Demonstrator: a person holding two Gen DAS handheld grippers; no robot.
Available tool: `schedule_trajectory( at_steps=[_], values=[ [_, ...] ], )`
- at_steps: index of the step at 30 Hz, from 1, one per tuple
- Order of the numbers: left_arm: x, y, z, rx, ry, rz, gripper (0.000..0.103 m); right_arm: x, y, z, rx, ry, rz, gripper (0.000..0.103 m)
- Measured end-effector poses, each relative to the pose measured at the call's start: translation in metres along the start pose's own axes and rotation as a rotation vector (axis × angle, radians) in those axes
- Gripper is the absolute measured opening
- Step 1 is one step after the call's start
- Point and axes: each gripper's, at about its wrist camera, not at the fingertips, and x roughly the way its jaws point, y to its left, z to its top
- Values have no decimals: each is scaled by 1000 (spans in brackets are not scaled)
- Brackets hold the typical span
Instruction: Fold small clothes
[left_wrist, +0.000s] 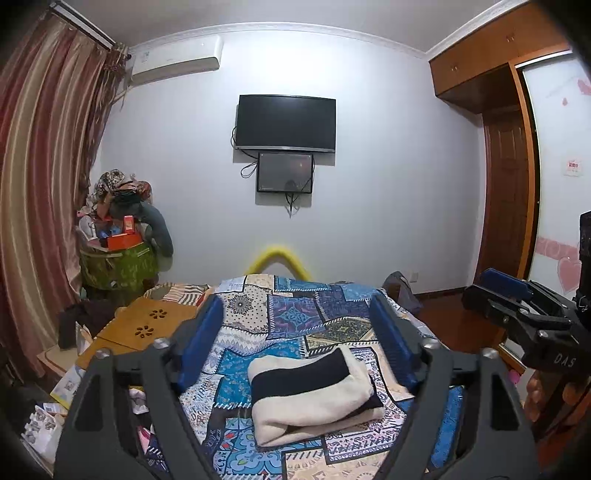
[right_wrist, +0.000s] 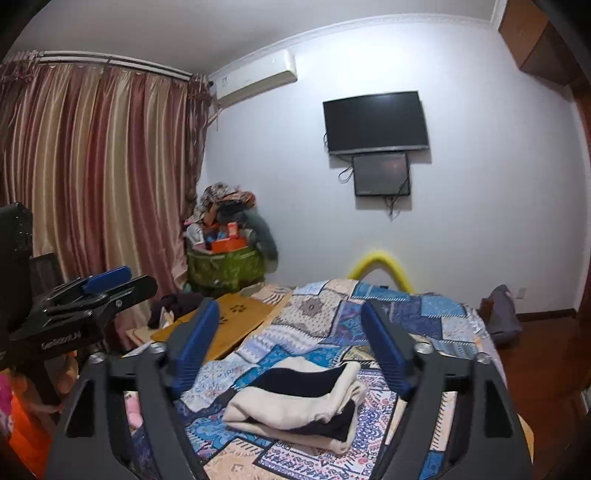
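Note:
A cream and black garment (left_wrist: 314, 397) lies folded in a compact bundle on the patterned bedspread (left_wrist: 295, 317). It also shows in the right wrist view (right_wrist: 299, 402). My left gripper (left_wrist: 299, 343) is open and empty, held above and in front of the bundle. My right gripper (right_wrist: 291, 347) is open and empty too, held above the bundle. The right gripper shows at the right edge of the left wrist view (left_wrist: 517, 306), and the left gripper shows at the left edge of the right wrist view (right_wrist: 96, 291). Neither gripper touches the garment.
A wooden lap table (left_wrist: 147, 325) lies at the bed's left side. A green basket piled with clothes and boxes (left_wrist: 118, 254) stands in the corner by the curtain (left_wrist: 44, 184). A wardrobe and door (left_wrist: 509, 206) are on the right. A TV (left_wrist: 286, 123) hangs on the far wall.

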Motion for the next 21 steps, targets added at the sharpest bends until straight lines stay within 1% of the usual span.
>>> schedule_trajectory(
  at_steps=[1,2,4,5,9,21],
  values=[
    [-1,-1,-1,-1,-3,4,89,-1,1,0,-2,-5,-13,88],
    [-4,-1,-3,-1,-5,7,91,-1,2,-1,-5,-9,-29,90],
    [-7,-2,-3,-2,-4,9,95,-1,2,-2,-11,-10,-49,101],
    [-8,-1,-4,-7,-3,8,96,0,2,-2,-13,-11,-58,102],
    [-10,-1,-6,-11,-2,9,98,-2,2,-5,-19,-5,-76,103],
    [-9,-8,-8,-6,-10,20,101,-6,2,-12,-4,9,-73,103]
  ],
)
